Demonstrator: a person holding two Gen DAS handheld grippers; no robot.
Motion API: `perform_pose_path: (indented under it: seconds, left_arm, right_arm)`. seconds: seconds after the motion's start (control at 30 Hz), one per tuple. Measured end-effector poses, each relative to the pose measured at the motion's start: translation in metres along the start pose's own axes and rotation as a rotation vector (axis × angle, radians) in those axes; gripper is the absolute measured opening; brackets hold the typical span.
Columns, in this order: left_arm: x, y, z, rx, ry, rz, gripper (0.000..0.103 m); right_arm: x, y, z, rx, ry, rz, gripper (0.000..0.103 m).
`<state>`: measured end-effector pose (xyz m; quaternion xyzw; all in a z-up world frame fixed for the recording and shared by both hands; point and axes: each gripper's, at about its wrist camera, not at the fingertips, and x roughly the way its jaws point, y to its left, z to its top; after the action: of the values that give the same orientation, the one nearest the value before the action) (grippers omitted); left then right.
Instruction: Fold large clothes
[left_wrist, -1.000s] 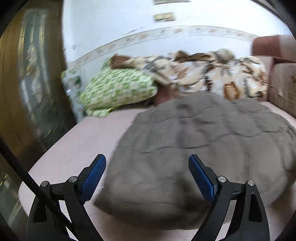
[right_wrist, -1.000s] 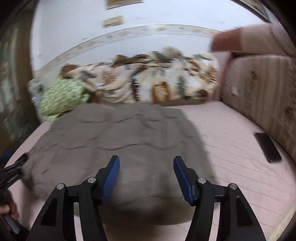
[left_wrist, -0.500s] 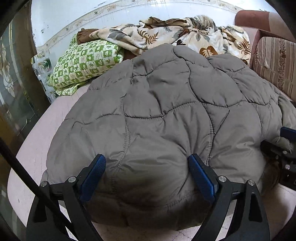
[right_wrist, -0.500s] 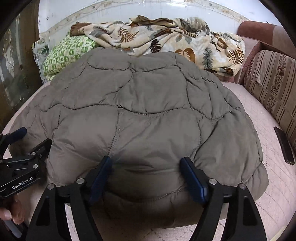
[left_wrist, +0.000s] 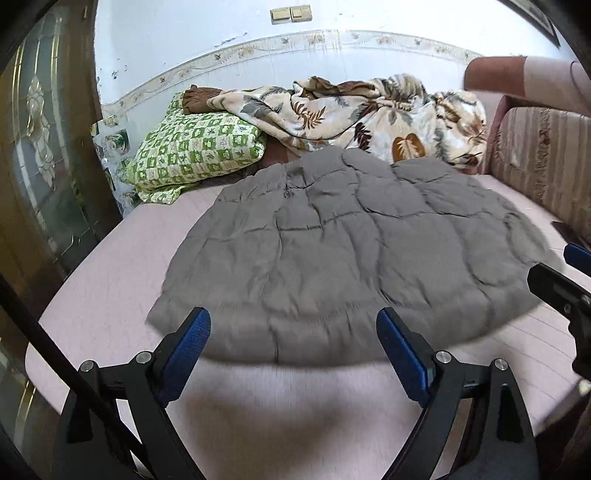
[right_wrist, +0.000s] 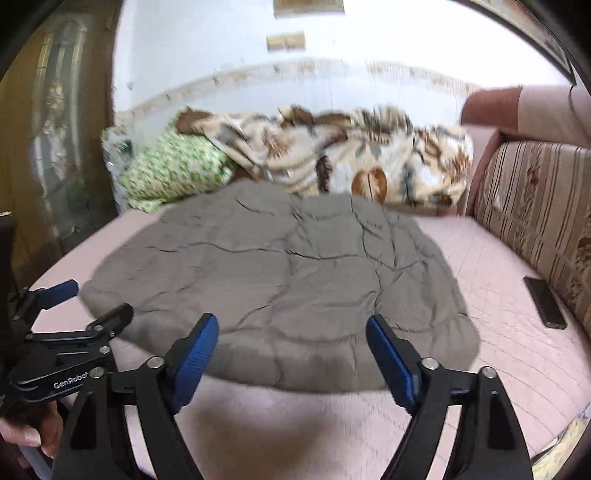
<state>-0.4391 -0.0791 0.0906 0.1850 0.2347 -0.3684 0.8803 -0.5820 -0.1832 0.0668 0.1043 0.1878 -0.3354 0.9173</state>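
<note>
The jacket (left_wrist: 332, 254) lies on the bed (left_wrist: 110, 295), pillow (left_wrist: 195, 155) and blanket (left_wrist: 351, 114) behind.

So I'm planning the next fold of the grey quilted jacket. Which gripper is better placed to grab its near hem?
Left, narrowly. The left gripper straddles the grey quilted jacket's near hem, open. The right gripper is as close, but its fingers are still opening. Neither holds anything.

Pink bed (left_wrist: 110, 280): grey quilted jacket (left_wrist: 343, 251), pillow (left_wrist: 195, 151), blanket (left_wrist: 362, 114), phone (right_wrist: 545, 302)
</note>
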Motion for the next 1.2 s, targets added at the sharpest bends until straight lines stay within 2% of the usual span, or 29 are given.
perform_pose_path:
  seconds: [0.1, 0.2, 0.3, 0.37, 0.47, 0.53, 0.63, 0.7, 0.8, 0.93, 1.03, 1.13, 1.2]
  left_arm:
    - [-0.033, 0.004, -0.009, -0.022, -0.027, -0.013, 0.091]
    - [-0.063, 0.011, -0.015, -0.066, -0.031, -0.044, 0.091]
    - [-0.096, 0.015, -0.028, -0.075, -0.074, -0.079, 0.093]
    - [-0.114, 0.017, -0.039, -0.042, -0.131, -0.062, 0.093]
    - [-0.119, 0.028, -0.054, -0.038, -0.183, -0.043, 0.097]
    - [-0.105, 0.031, -0.061, -0.04, -0.158, -0.015, 0.097]
    - [-0.066, 0.039, -0.063, -0.102, -0.018, -0.031, 0.097]
    - [-0.05, 0.047, -0.063, -0.156, 0.035, -0.05, 0.097]
    - [-0.037, 0.051, -0.06, -0.18, 0.023, -0.032, 0.097]
    - [-0.018, 0.036, -0.05, -0.132, -0.038, 0.012, 0.097]
    - [0.013, 0.022, -0.039, -0.109, 0.001, -0.004, 0.097]
    - [0.035, 0.014, -0.034, -0.082, -0.002, 0.044, 0.097]
    - [0.058, 0.017, -0.036, -0.091, 0.085, 0.04, 0.097]
  right_arm:
    - [-0.033, 0.007, -0.007, -0.025, -0.051, -0.004, 0.089]
    - [-0.065, 0.008, -0.011, 0.007, -0.081, 0.002, 0.09]
    - [-0.097, 0.011, -0.018, 0.043, -0.109, 0.026, 0.094]
    - [-0.111, 0.017, -0.025, 0.027, -0.134, 0.038, 0.097]
    - [-0.115, 0.027, -0.04, -0.023, -0.135, 0.033, 0.098]
    - [-0.107, 0.027, -0.047, -0.031, -0.111, 0.035, 0.098]
    - [-0.085, 0.018, -0.05, 0.001, -0.062, 0.014, 0.098]
    - [-0.071, 0.007, -0.05, 0.051, -0.046, 0.003, 0.098]
    - [-0.049, -0.006, -0.047, 0.112, -0.012, -0.008, 0.098]
    - [-0.025, -0.02, -0.042, 0.149, 0.001, -0.051, 0.098]
    - [-0.004, -0.025, -0.036, 0.155, 0.016, -0.067, 0.098]
    - [0.016, -0.026, -0.03, 0.15, 0.023, -0.086, 0.098]
    - [0.032, -0.028, -0.029, 0.162, 0.056, -0.089, 0.098]
